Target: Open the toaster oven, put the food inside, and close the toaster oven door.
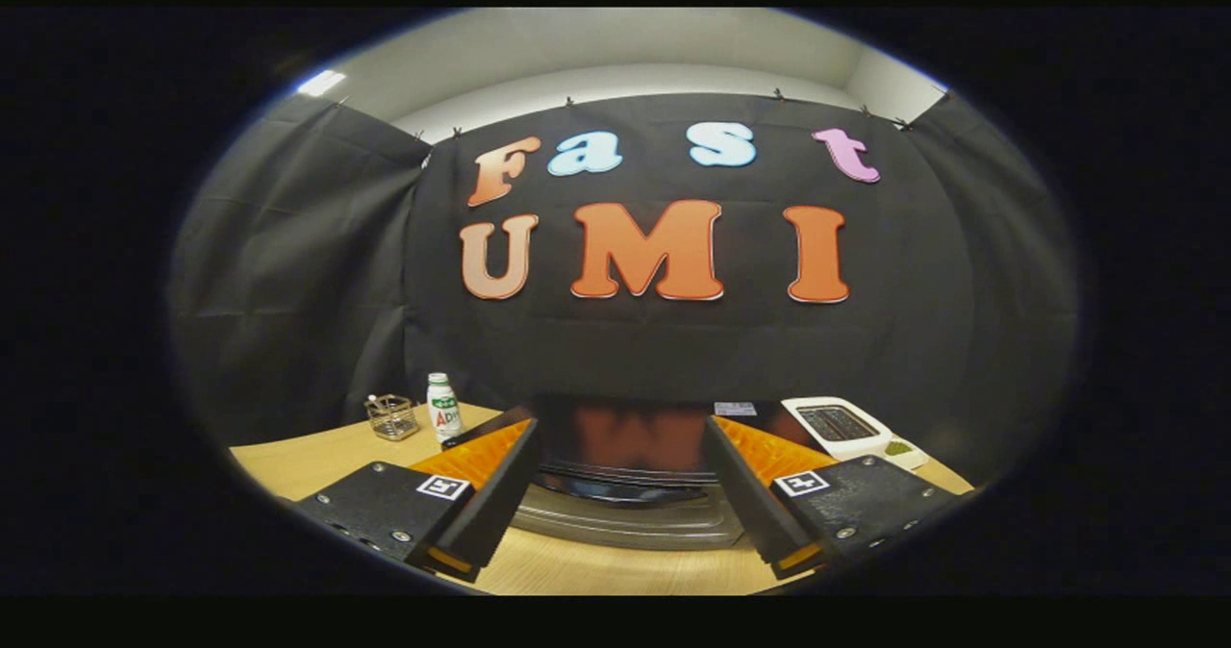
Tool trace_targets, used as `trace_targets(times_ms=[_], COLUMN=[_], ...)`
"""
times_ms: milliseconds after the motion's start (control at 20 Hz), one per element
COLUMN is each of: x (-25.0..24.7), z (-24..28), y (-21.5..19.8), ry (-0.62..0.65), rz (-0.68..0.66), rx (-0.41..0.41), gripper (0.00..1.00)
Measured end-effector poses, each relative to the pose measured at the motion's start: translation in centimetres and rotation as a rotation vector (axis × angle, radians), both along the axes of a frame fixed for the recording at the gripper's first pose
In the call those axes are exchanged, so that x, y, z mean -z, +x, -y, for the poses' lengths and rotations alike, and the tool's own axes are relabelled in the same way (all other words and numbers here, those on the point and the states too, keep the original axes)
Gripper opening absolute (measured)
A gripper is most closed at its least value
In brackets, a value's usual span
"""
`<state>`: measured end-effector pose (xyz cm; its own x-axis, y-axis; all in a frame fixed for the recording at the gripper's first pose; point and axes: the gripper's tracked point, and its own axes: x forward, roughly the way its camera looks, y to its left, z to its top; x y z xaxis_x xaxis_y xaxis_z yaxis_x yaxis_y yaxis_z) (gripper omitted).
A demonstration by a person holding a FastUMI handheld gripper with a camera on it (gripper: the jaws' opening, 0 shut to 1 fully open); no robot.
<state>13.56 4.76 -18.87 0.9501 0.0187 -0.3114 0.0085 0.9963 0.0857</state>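
Observation:
The toaster oven sits on the wooden table just ahead of me, low between my fingers. Its dark glossy top mirrors the wall, and a silver curved front part lies nearest me. Whether its door is open or shut I cannot tell from this angle. My gripper hovers above the oven, open wide, with nothing held; one finger stands at each side of the oven. A small white dish with green food rests beyond the right finger, next to a white appliance.
A white bottle and a small wire basket stand on the table beyond the left finger. Black cloth walls close the booth behind and at both sides.

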Motion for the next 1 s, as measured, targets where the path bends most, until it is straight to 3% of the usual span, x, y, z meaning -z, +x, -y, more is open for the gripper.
trace_targets(times_ms=[300,550,750,1000], x=[4.5,4.4,4.3,4.1], z=[-1.1,-1.1,-1.7,-2.6], y=[0.7,0.7,-1.4,-5.5], ry=[0.01,0.045,0.07,0.059], rz=[-0.094,-0.075,-0.039,-0.069], rx=[-0.012,0.005,-0.026,-0.091], gripper=[0.99,0.99,0.9,0.87])
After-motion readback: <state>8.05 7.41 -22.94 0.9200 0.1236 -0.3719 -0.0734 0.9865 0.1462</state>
